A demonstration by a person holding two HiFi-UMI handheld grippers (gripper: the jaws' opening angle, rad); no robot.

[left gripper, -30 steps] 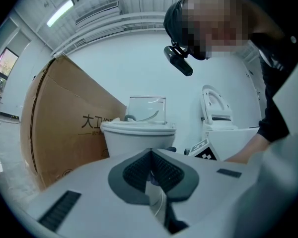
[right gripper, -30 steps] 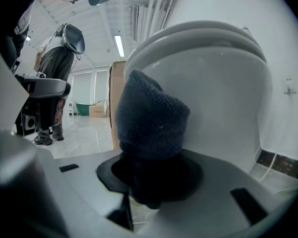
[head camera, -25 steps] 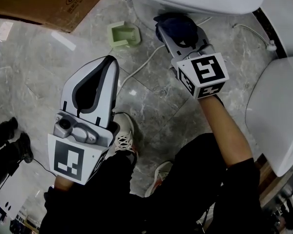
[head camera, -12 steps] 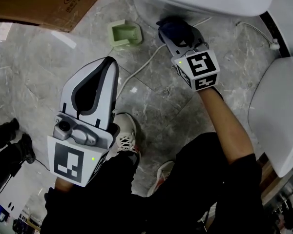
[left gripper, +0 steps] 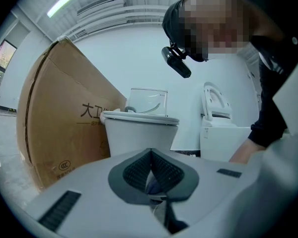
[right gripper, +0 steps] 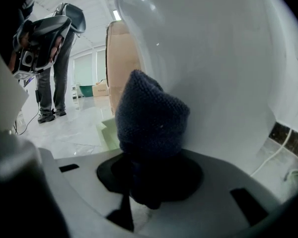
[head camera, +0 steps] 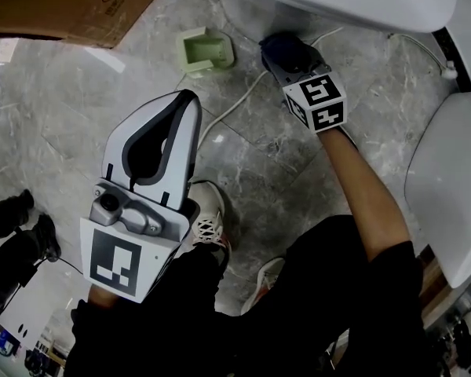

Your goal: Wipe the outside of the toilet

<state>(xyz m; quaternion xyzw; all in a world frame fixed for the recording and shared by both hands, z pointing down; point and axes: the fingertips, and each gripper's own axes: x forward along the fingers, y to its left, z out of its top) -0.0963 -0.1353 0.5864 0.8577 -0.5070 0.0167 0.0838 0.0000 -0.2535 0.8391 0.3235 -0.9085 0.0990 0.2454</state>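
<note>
Change: the right gripper (head camera: 292, 63) has reached farther out from the body toward the toilet's foot, and its marker cube now shows smaller. The left gripper (head camera: 190, 96) has edged slightly to the right.
Left gripper: held back over the floor near the person's knee. Its jaw tips meet with nothing between them, so it is idle.
Right gripper: clamped on a dark blue cloth (right gripper: 151, 115), with a wad of it standing past the jaw tips.
Cloth: pressed against the white outer wall of the toilet (right gripper: 218, 58), low down beneath the bowl's overhang.
Step, as I judge it: wiping the lower outside wall.
Doing it well: keep the wad against the curve and follow it in overlapping strokes. Hold the clamp firm, and let only cloth, never jaw plastic, meet the porcelain.
Watch: a white cable (head camera: 237, 104) lies on the floor just beside the base, and a green block (head camera: 206, 52) sits nearby, so sweep above both.
</note>
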